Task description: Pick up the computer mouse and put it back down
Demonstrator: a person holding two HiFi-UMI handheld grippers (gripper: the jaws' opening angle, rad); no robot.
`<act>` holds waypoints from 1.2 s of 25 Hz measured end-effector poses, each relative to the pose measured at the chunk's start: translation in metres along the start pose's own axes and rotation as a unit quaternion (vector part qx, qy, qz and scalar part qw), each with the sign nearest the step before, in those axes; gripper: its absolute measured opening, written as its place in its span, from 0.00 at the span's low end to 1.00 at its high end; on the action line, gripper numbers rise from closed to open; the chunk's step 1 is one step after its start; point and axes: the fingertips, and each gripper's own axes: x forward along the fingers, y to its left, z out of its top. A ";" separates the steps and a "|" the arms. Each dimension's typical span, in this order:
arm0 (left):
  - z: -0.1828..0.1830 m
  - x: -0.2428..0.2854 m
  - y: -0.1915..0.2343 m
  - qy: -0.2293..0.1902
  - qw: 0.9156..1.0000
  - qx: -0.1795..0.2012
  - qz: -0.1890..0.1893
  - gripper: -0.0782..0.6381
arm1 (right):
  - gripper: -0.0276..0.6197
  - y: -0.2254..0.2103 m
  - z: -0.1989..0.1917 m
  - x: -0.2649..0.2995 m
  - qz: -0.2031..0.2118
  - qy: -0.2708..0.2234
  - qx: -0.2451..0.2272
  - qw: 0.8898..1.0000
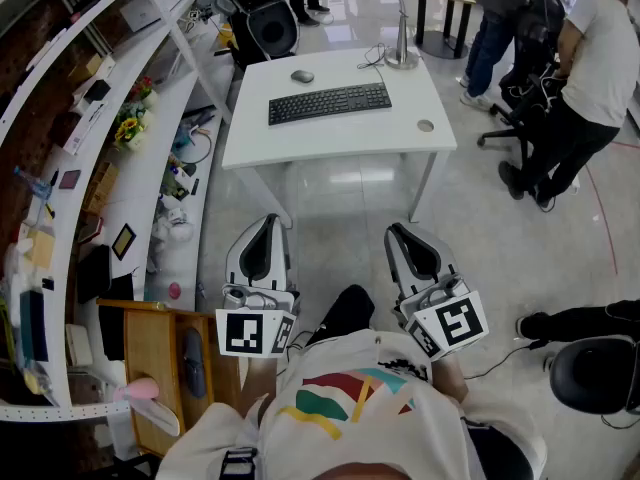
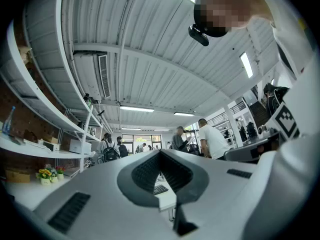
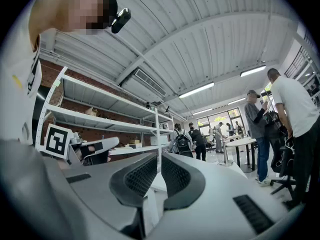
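Far ahead on the tabletop point(image 1: 340, 133), the mouse point(image 1: 302, 76) sits just beyond the keyboard point(image 1: 329, 103), well apart from us. Left gripper point(image 1: 266, 223) and right gripper point(image 1: 397, 233) hang near our body, fingers together, holding nothing. We judge the pickup not yet begun. Next we'd close in, part one pair and reach.

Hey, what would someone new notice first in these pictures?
The left gripper and right gripper stand out, held side by side near the bottom of the head view, both shut and empty. Beyond them is a white table with a black keyboard and a small grey mouse just past it.
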 end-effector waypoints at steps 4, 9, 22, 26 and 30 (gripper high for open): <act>-0.014 0.022 0.039 -0.008 1.000 -0.008 0.024 0.17 | 0.07 -0.014 -0.006 0.036 -0.003 0.001 -0.006 1.000; -0.056 0.080 0.068 -0.003 0.999 -0.036 0.019 0.17 | 0.07 -0.052 -0.015 0.083 -0.028 -0.004 -0.005 1.000; -0.155 0.345 0.225 0.030 0.995 -0.092 -0.017 0.17 | 0.06 -0.176 -0.054 0.353 -0.040 0.103 -0.002 0.994; -0.152 0.417 0.248 0.032 0.992 -0.088 -0.079 0.17 | 0.06 -0.201 -0.036 0.405 -0.070 0.112 -0.012 0.991; -0.144 0.467 0.267 0.013 0.989 -0.090 -0.113 0.17 | 0.06 -0.222 -0.039 0.448 -0.099 0.136 -0.003 0.986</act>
